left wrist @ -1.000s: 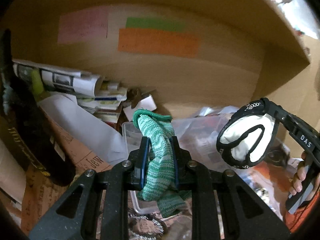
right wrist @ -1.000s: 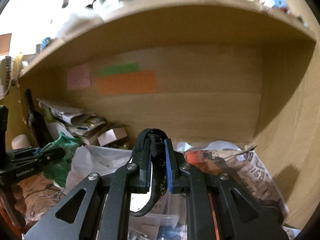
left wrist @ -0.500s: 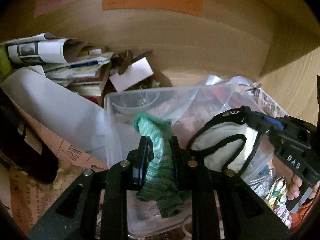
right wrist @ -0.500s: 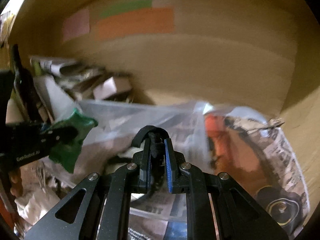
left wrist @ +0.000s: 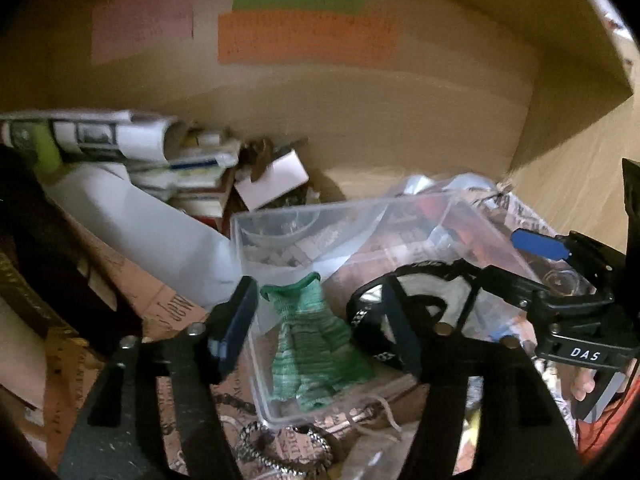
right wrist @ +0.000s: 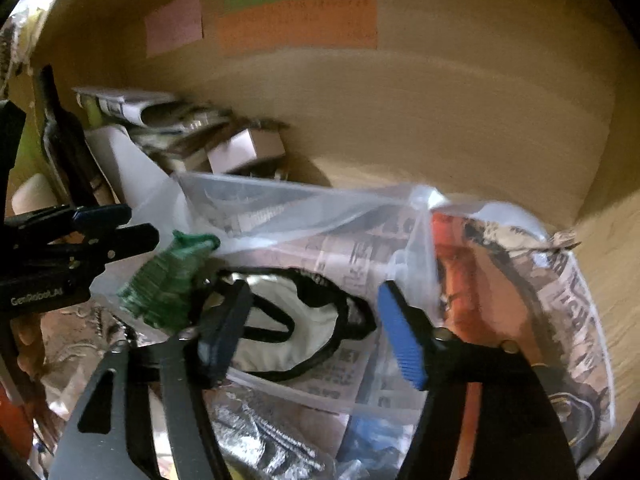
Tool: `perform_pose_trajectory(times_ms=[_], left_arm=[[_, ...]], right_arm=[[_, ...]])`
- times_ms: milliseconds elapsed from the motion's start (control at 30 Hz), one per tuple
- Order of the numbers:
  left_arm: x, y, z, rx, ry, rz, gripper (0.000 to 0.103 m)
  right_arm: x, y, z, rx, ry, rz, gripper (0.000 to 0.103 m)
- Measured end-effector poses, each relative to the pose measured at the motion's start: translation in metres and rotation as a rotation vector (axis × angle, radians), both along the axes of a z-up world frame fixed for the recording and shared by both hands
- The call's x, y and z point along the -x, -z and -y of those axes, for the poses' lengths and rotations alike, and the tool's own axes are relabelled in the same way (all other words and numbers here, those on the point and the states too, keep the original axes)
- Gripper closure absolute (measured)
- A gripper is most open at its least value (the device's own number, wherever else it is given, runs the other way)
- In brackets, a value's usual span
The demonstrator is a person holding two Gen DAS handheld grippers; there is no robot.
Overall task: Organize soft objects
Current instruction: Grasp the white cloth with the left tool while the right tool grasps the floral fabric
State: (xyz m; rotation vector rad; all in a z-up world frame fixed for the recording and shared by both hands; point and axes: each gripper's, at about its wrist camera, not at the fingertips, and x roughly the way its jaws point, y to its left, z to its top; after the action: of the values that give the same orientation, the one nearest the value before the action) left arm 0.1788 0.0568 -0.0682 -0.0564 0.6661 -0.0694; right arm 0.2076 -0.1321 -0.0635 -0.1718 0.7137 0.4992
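A green knitted cloth (left wrist: 310, 344) lies in the near left part of a clear plastic box (left wrist: 280, 216), free between the fingers of my open left gripper (left wrist: 320, 320). A white cloth with black edging (right wrist: 296, 336) lies in the same box (right wrist: 248, 192), below my open right gripper (right wrist: 312, 328). It also shows in the left wrist view (left wrist: 424, 300), with the right gripper (left wrist: 560, 276) above it. The green cloth shows in the right wrist view (right wrist: 168, 280), beside the left gripper (right wrist: 120, 228).
The box stands on newspaper (right wrist: 568, 280) in a wooden shelf nook with coloured notes (left wrist: 308, 36) on its back wall. Rolled papers and booklets (left wrist: 132, 148) pile at the left, beside a dark bottle (left wrist: 44, 248). A metal chain (left wrist: 280, 452) lies in front.
Both grippers have opened and let go of their cloths. The green cloth and the white black-edged cloth have dropped into the clear box.
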Motion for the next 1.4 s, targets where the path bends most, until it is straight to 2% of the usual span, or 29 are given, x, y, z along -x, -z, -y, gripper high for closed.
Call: perform_pose_trajectory(times_ms=[100,200,300,367,533,767,967,1133,1167,1200,1267,1333,1400], left_arm=[[0.019,-0.015,0.000,0.008,-0.012,0.057,0.014],[0.037,-0.028,0.000,0.009,-0.022,0.108,0.005],[0.052,-0.035,0.001,0.011,-0.022,0.135,0.002],[0.060,-0.035,0.001,0.017,-0.022,0.141,0.001],[0.075,-0.022,0.005,0.022,-0.018,0.109,0.001],[0.090,0.010,0.016,-0.026,-0.018,0.029,0.001],[0.096,0.040,0.021,-0.010,-0.010,-0.053,0.001],[0.102,0.060,0.027,-0.004,0.003,-0.088,0.001],[0.103,0.064,0.028,0.000,0.004,-0.094,0.001],[0.103,0.066,0.028,0.009,0.004,-0.098,0.001],[0.103,0.069,0.028,0.041,0.009,-0.106,0.007],[0.102,0.070,0.027,0.063,0.022,-0.119,0.023],[0.101,0.070,0.026,0.081,0.035,-0.121,0.029]], right_arm=[[0.013,-0.018,0.006,-0.019,0.011,0.065,0.019],[0.029,-0.034,0.014,-0.042,0.015,0.125,0.015],[0.041,-0.043,0.018,-0.060,0.012,0.155,0.005],[0.052,-0.047,0.022,-0.071,0.010,0.176,0.002],[0.073,-0.043,0.029,-0.051,0.015,0.200,0.002],[0.087,-0.019,0.043,-0.024,0.048,0.143,0.002],[0.090,0.013,0.055,-0.003,0.089,0.041,0.002],[0.095,0.033,0.063,-0.004,0.110,-0.027,0.003],[0.096,0.035,0.064,-0.008,0.115,-0.035,0.008],[0.097,0.038,0.066,-0.012,0.120,-0.047,0.018],[0.096,0.041,0.068,-0.016,0.120,-0.066,0.031],[0.095,0.044,0.069,-0.018,0.124,-0.084,0.043],[0.095,0.046,0.068,-0.019,0.122,-0.096,0.059]])
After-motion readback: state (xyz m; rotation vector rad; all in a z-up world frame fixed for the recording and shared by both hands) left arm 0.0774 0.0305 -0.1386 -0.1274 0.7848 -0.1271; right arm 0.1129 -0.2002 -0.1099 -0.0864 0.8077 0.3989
